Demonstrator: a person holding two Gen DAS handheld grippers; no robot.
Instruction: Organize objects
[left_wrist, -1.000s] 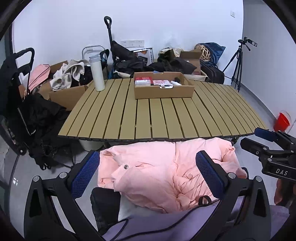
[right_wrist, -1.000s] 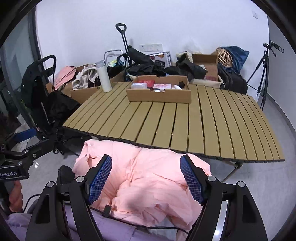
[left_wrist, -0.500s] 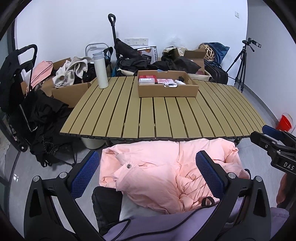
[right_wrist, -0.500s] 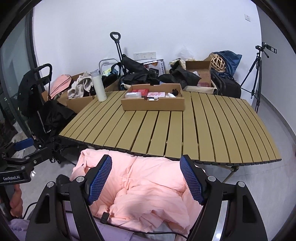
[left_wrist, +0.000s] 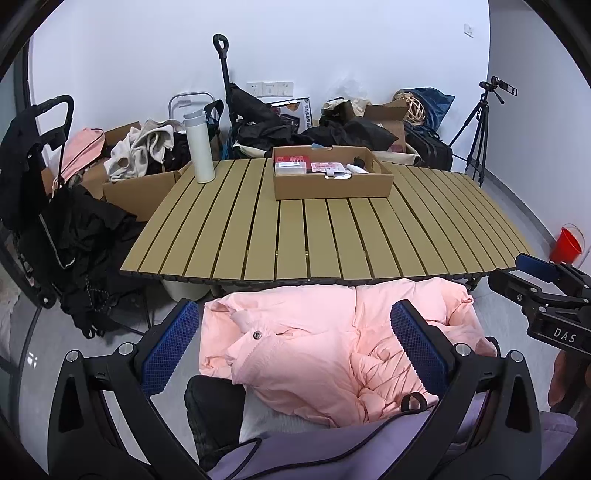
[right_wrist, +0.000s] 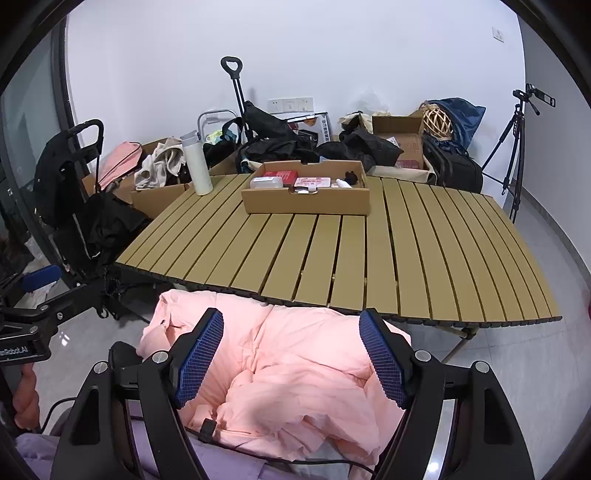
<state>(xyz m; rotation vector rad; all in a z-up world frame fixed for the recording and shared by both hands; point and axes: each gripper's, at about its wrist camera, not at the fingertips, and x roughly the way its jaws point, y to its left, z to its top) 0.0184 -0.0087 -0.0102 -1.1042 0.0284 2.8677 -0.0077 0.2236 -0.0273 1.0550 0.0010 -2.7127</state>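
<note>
Slat table; both grippers' fingers wide, empty.

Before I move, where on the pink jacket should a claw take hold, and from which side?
Grip the pink jacket at its raised folded collar edge near the snap button, coming from above with the open left claw. The jacket lies crumpled and soft below the table edge, so a thick fold probably gives the pads more to pinch than the flat quilted part.
</note>
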